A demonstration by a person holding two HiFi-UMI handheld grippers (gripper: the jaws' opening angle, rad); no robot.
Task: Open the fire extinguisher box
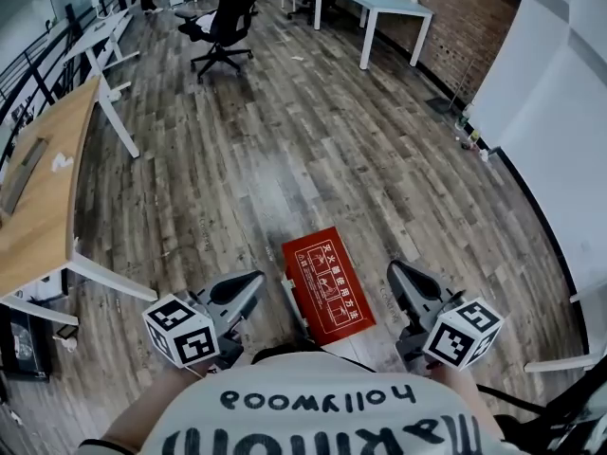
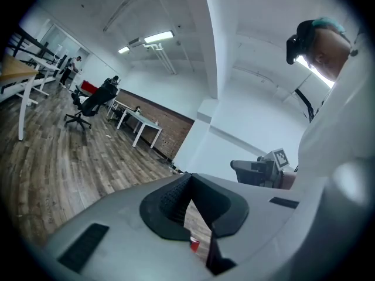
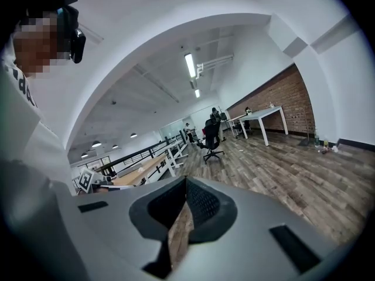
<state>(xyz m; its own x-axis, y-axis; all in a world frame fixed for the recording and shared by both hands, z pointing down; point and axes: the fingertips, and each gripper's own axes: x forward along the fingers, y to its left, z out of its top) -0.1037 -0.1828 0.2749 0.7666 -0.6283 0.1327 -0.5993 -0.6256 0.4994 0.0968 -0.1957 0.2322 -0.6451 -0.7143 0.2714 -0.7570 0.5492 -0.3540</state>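
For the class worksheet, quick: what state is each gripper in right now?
Left gripper: jaws closed, empty.
Right gripper: jaws closed, empty.

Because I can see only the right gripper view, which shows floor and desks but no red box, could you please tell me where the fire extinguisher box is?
Observer: In the head view, the fire extinguisher box lies flat on the floor, just in front of the person.
Operator: Thank you. How do the grippers stand to it?
Observer: The left gripper is at its left side and the right gripper at its right. Neither pair of tongs touches it.
Operator: Does it look open?
Observer: No. It lies red printed side up and looks shut.
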